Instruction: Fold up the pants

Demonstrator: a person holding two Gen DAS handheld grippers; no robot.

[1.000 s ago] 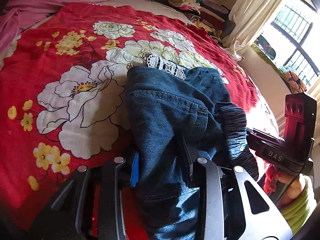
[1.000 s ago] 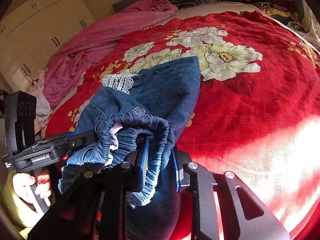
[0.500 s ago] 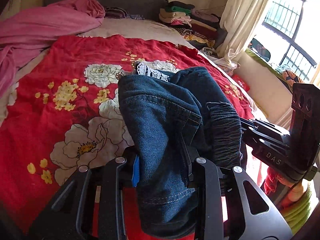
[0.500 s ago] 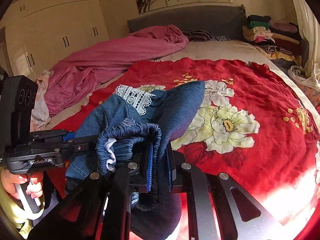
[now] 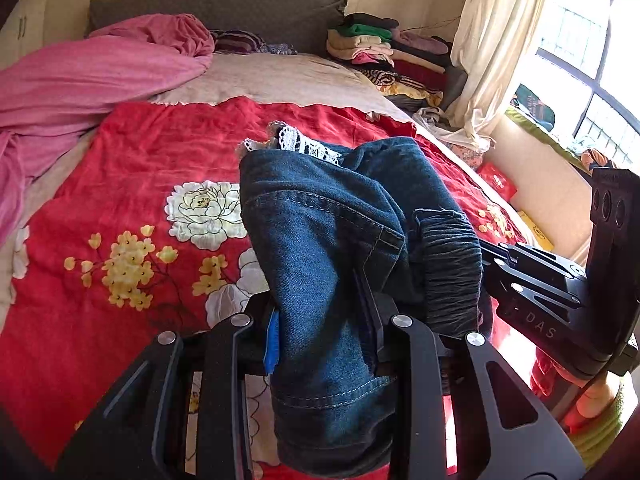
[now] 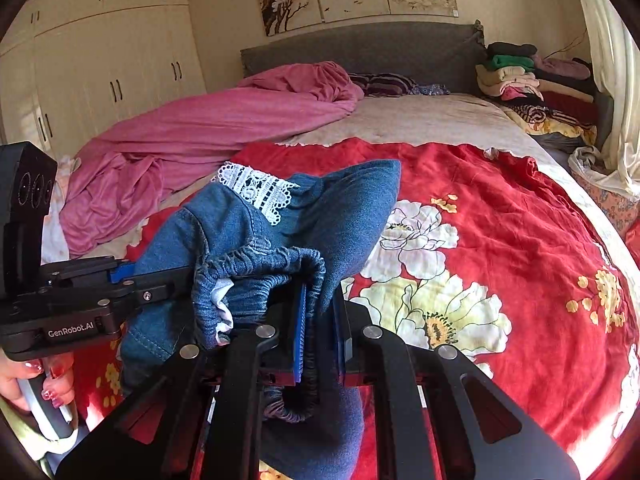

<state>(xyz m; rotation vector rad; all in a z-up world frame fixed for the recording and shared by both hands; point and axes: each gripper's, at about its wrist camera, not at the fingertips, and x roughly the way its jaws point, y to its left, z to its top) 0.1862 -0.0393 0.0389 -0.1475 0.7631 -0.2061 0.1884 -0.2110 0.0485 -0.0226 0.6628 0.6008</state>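
We have the jeans [image 5: 320,240] bunched and held up above the red quilt [image 5: 132,184], both grippers clamped on them. Our left gripper [image 5: 324,320] pinches a thick denim fold, jaws partly apart around the cloth. Our right gripper [image 6: 320,320] is nearly closed on the elastic waistband [image 6: 260,264]. White lace trim [image 6: 256,188] sits at the top of the bundle. Pink blanket [image 6: 224,120] lies at far left of the bed, a folded clothes stack [image 5: 380,48] near the headboard [image 6: 360,52]. A hand [image 6: 28,380] grips the left handle.
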